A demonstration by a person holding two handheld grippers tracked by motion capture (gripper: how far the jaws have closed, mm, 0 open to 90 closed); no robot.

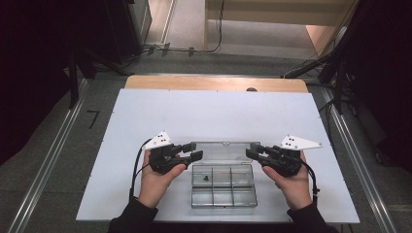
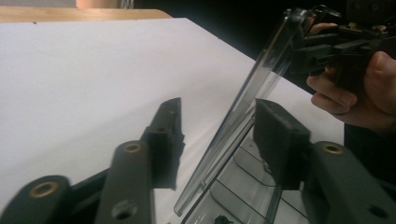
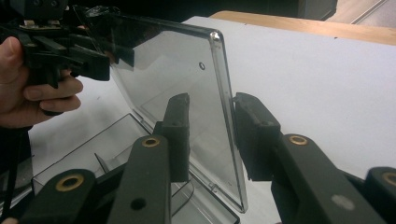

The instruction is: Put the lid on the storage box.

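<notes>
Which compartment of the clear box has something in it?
The back-left compartment of the clear box, nearest the left tool: it holds a small dark piece. The other five look empty.

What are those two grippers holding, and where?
Both straddle the side edges of the box's raised clear lid; whether the right gripper or left gripper actually presses it cannot be told.

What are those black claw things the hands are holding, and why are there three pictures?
They are hand-held grippers, pinching tools with two jaws. One picture looks down from above; the other two come from small cameras riding on each tool. On the white table lies a clear plastic box with little compartments; one has a small dark thing inside. Its see-through lid stands open. The left gripper has the lid's edge between its jaws, with a gap on one side. The right gripper has the other edge between its jaws; I cannot tell whether it squeezes.
</notes>
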